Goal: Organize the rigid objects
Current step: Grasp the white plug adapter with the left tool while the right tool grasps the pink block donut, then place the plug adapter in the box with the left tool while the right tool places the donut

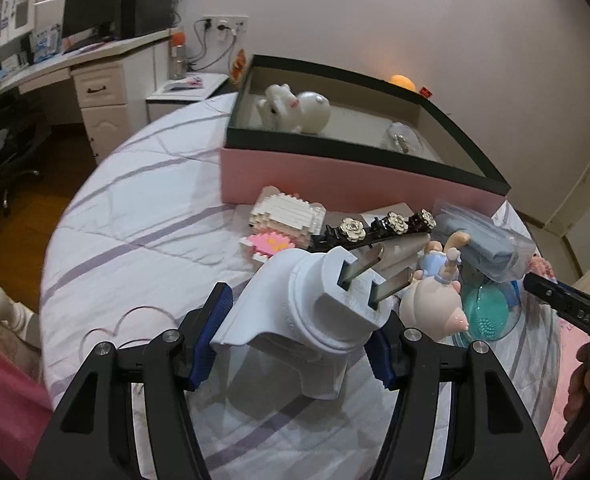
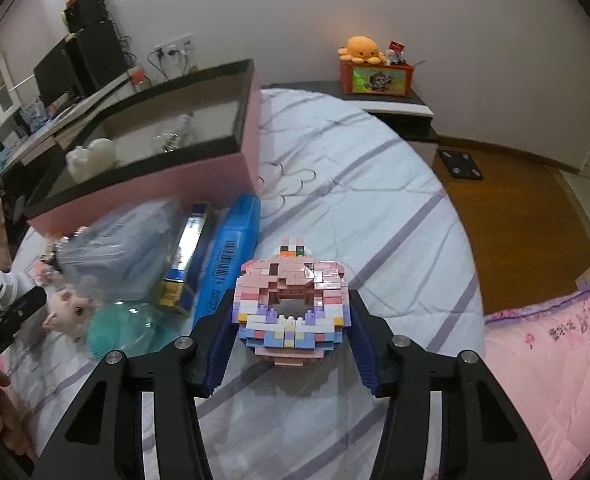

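Observation:
My left gripper [image 1: 301, 320] is shut on a white plug adapter [image 1: 311, 312], its two metal prongs pointing forward, held above the bed. My right gripper [image 2: 291, 320] is shut on a pink brick-built donut figure [image 2: 291, 304], also held above the bed. The pink box with a dark rim [image 1: 335, 176] stands ahead; it also shows in the right wrist view [image 2: 155, 184]. Inside it lie a white animal figurine [image 1: 295, 108] and a clear item [image 1: 401, 138].
On the striped sheet [image 1: 135, 208] lie a white-pink brick figure [image 1: 283, 220], a black flower hair clip [image 1: 379, 228], a pig figurine [image 1: 431, 308], a teal brush [image 1: 491, 312], a bagged grey item [image 2: 111, 248] and blue boxes [image 2: 227, 256]. A pink quilt [image 2: 555, 368] lies to the right.

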Available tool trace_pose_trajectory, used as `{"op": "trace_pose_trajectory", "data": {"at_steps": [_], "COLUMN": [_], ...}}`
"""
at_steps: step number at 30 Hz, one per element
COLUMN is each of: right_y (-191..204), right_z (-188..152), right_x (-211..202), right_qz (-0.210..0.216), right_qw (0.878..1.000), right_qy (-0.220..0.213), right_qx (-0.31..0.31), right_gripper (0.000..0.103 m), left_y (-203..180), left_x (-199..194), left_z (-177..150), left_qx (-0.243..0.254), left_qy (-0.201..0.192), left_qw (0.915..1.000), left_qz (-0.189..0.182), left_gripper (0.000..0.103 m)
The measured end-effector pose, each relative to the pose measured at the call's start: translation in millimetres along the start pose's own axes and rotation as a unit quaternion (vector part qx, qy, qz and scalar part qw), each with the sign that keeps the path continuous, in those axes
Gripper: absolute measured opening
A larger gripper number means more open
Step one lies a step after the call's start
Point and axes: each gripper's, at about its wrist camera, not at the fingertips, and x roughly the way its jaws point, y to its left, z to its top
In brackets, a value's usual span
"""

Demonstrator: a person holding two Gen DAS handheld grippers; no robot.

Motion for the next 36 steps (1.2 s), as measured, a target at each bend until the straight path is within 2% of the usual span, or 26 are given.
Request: {"op": "trace_pose_trajectory", "data": {"at_steps": [5, 9, 14, 17, 22, 26, 32, 36], "right_y": [2, 11, 36, 55, 73, 79, 82, 87], "right_z": [11, 32, 78, 109, 142, 149, 144, 140], "right_x": [-21, -36, -44, -36, 0, 38, 78, 90], "right_qz": [0.020, 0.040, 0.056, 0.067, 0.073, 0.067, 0.055, 0.044], "right_qw": [0.999, 0.998, 0.994, 0.992, 0.992, 0.994, 0.995, 0.994], "right_qy": [-0.025, -0.047, -0.081, -0.091, -0.070, -0.036, 0.002, 0.015], "right_qx": [0.005, -0.003, -0.039, -0.061, -0.072, -0.075, -0.086, -0.099], "right_gripper": [0.053, 0.053, 0.053, 0.053, 0.053, 0.053, 0.053, 0.053], "left_y": [-1, -2, -10, -19, -32, -40, -43, -43], "left_x": [-19, -37, -48, -42, -13, 19, 66, 81], "left_z": [10, 31, 68, 92, 131, 148, 149, 146], "left_qx": [0.003, 0.006, 0.018, 0.028, 0.032, 0.034, 0.037, 0.040], "left_qy": [-0.014, -0.030, -0.064, -0.076, -0.073, -0.055, -0.013, 0.003], "left_qw": [0.9998, 0.9995, 0.9978, 0.9967, 0.9968, 0.9979, 0.9992, 0.9992], "left_qz": [0.011, 0.004, 0.003, 0.002, -0.005, -0.005, -0.001, 0.003], "left_gripper": [0.062, 0.062, 0.062, 0.062, 0.062, 0.062, 0.062, 0.063]}}
